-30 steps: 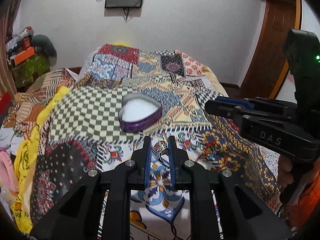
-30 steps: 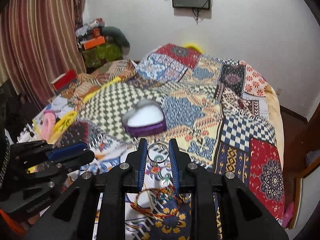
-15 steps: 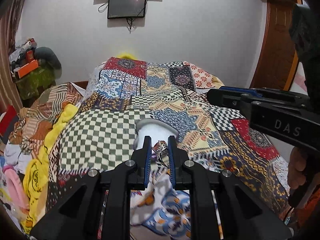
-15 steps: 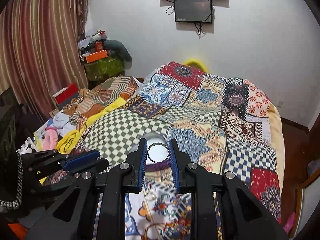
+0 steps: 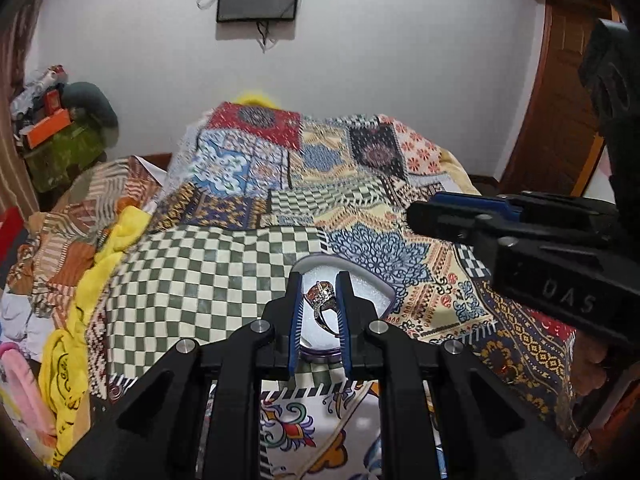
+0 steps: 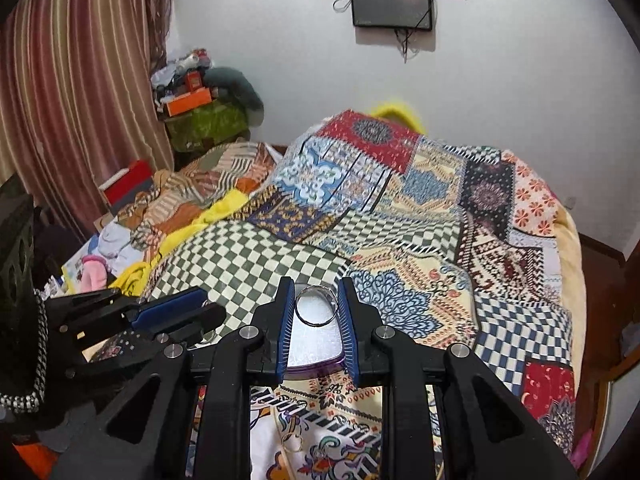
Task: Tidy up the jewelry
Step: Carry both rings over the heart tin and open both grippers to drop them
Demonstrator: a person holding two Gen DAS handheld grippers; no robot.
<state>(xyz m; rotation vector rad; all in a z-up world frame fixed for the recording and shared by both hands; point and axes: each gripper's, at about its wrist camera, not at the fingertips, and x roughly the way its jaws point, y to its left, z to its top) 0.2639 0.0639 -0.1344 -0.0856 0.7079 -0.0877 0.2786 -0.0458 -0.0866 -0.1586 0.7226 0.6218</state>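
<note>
L gripper (image 5: 320, 292) points fwd and down over the bed, jaws nearly together and clamped on an ornate ring (image 5: 322, 300) w/ a brownish, stone-set top. The ring sits between the blue pads (image 5: 295, 320), band hanging toward the camera, set top toward the tips. Right behind and below it lies the heart-shaped box (image 5: 376, 292), white-padded inside w/ a purple wall showing at its near edge; the ring is over the box's white inside, whether it touches the padding I can't tell.

R gripper (image 6: 316, 300) has the same pose, tilted down approx the same amt, jaws narrow and pinching a plain silver ring (image 6: 315, 306) by its two sides, hoop facing the camera. That ring also hangs over the box (image 6: 316, 350), seen here as a pale surface w/ purple rim between the fingers.

The two grippers are side by side, parallel, both aimed at the box. In the L view the R one (image 5: 424, 210) juts in from the right edge, level, w/ part of the person's hand (image 5: 588, 364) under its body. In the R view the L one (image 6: 200, 308) comes in from the left, lower corner, tips just short of the box.

The box rests on the patchwork bedspread (image 6: 420, 216), at the edge of the green-and-cream checkered patch (image 5: 192, 276). Piled clothes (image 6: 132, 236) lie left of the bed by a striped curtain (image 6: 72, 100); a dark screen (image 6: 392, 2) hangs on the white wall.
</note>
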